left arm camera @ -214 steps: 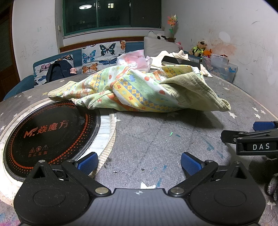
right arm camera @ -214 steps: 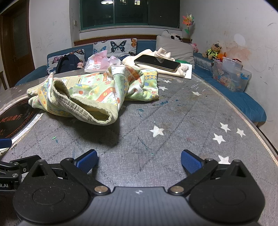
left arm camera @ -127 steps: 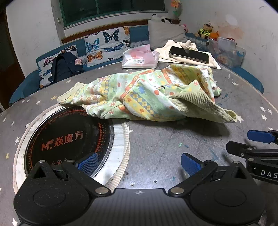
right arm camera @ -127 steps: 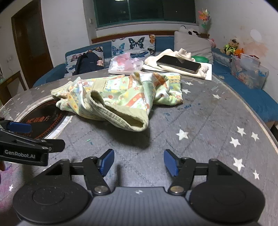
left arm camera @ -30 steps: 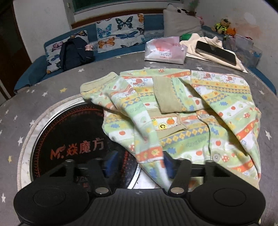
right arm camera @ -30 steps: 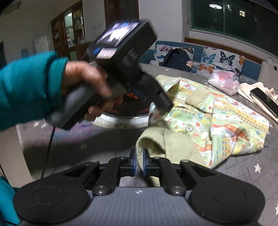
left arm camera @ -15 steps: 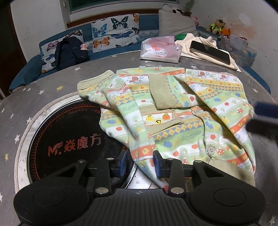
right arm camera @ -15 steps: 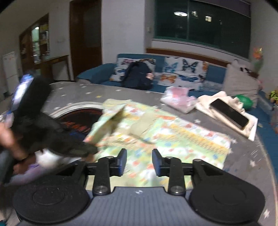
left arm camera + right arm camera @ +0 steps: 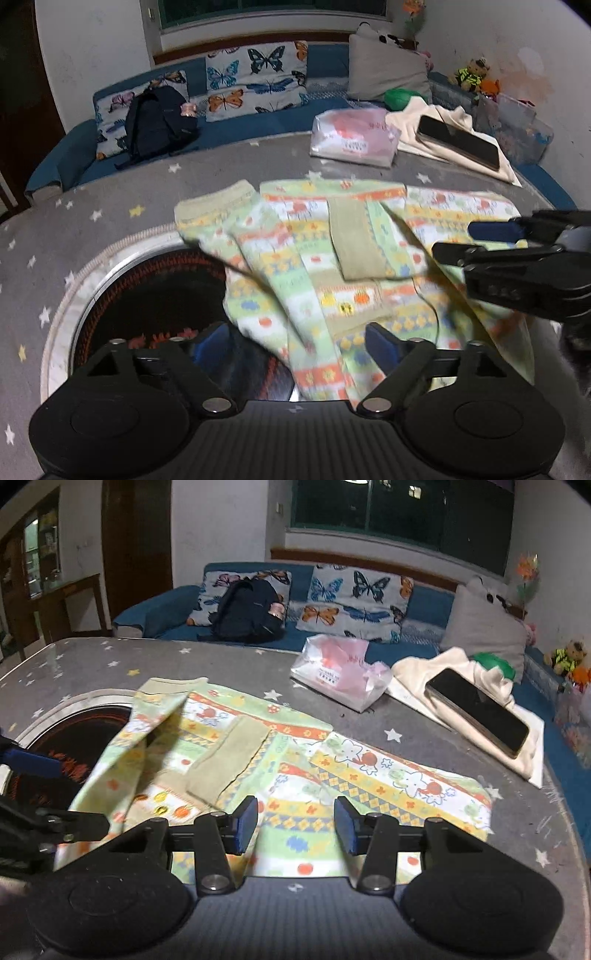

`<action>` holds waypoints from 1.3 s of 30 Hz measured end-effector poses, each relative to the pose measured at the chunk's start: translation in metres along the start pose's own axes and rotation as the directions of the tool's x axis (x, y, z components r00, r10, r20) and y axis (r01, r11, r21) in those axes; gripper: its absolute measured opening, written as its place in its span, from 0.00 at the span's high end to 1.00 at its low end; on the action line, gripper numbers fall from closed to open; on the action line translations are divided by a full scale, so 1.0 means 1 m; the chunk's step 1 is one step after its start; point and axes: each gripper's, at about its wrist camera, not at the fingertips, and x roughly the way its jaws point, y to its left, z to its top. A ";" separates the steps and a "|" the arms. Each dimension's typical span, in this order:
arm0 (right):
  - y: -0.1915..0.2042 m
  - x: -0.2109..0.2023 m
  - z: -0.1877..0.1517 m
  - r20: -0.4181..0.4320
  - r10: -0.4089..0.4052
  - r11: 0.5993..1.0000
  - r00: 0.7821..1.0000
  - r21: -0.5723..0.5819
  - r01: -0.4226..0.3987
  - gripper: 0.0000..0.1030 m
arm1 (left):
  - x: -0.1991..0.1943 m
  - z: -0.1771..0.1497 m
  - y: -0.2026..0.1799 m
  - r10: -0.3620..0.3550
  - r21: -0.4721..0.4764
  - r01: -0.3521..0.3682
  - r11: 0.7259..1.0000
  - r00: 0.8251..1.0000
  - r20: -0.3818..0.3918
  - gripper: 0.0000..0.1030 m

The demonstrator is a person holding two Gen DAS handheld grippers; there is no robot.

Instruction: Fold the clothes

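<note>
A round grey table (image 9: 122, 192) with printed stars fills a lived-in room, a blue sofa (image 9: 428, 602) with butterfly cushions behind it. At the near edge, the left gripper (image 9: 295, 345) hangs low with its jaws spread wide and nothing clamped, the hem of the garment (image 9: 354, 266) lying loose between its blue pads. The right gripper (image 9: 295, 821) is parted less widely, also empty, poised just above the cloth on the right side.

The garment, a small patterned top in green, orange and yellow, is spread mostly flat in the middle of the table. One sleeve lies turned in across the chest; the left sleeve drapes over the rim of the inset black cooktop (image 9: 155, 280). It looks light, soft and limp, likely to sag and wrinkle if lifted by one point, so ribbed cuffs, hem corners or shoulder seams seem the surest places to pinch.

Toward the far edge sit a pink tissue pack (image 9: 340, 672) and a phone (image 9: 476, 710) on cream cloth.
</note>
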 end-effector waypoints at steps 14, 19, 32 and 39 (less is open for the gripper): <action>-0.015 0.038 0.007 -0.061 0.049 0.996 0.997 0.077 -0.044 0.74 | 0.042 0.013 0.005 0.046 -0.001 -0.046 0.999 0.998 -0.053 0.30; -0.015 0.029 0.004 -0.039 0.023 0.998 0.999 0.063 -0.020 0.95 | 0.043 0.008 0.012 0.015 -0.023 -0.016 1.000 0.998 -0.063 0.61; -0.028 -0.038 -0.007 0.056 -0.102 0.995 0.993 -0.003 0.102 0.96 | 0.023 -0.003 0.010 0.011 0.002 -0.011 1.000 1.000 -0.021 0.85; -0.037 -0.078 -0.030 0.081 -0.137 0.991 0.987 0.006 0.137 0.96 | 0.011 -0.012 0.010 0.004 0.027 -0.004 1.000 1.000 -0.004 0.89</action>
